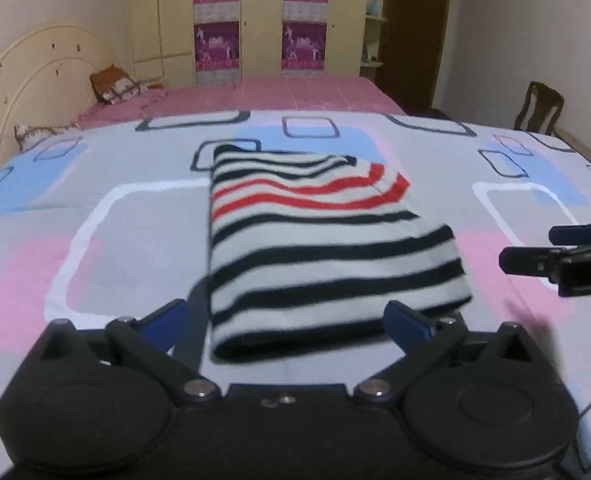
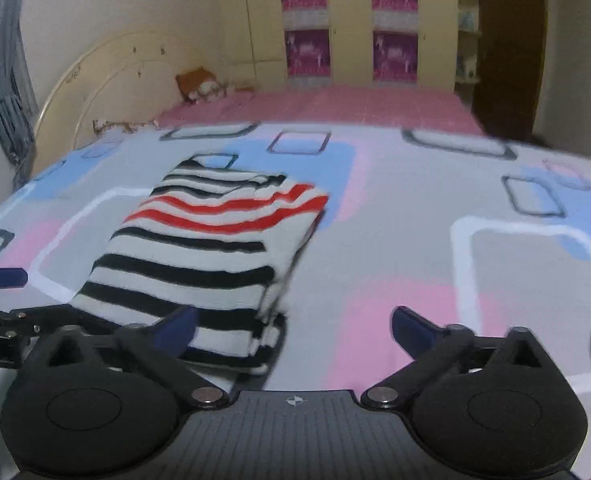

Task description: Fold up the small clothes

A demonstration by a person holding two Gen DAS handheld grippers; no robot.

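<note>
A striped sweater (image 1: 327, 248) lies folded on a bed. It makes a long, neat block on the bedsheet (image 1: 107, 220), which has pink, blue and grey squares on it. The long side of the sweater runs away from the cameras, toward the yellow wardrobe (image 1: 263, 20) at the back of the room. The near end has black and white stripes. The far end has red stripes (image 1: 307, 192), then more black ones. In the right wrist view the sweater (image 2: 203, 256) leans a little, with its near end to the left and its far end more to the right.

The left gripper (image 1: 285, 322) sits low at the near end of the sweater. Its two blue fingertips (image 1: 165, 322) are spread wide, one on each side of the folded edge, and they hold nothing. The right gripper (image 2: 293, 328) is beside the sweater's near right corner. Its jaws are also wide apart and grip nothing. Its left fingertip is in front of the cloth; I cannot tell if it touches.

A pink blanket (image 1: 255, 96) covers the far part of the bed. A cream headboard (image 1: 35, 76) stands to the left.
</note>
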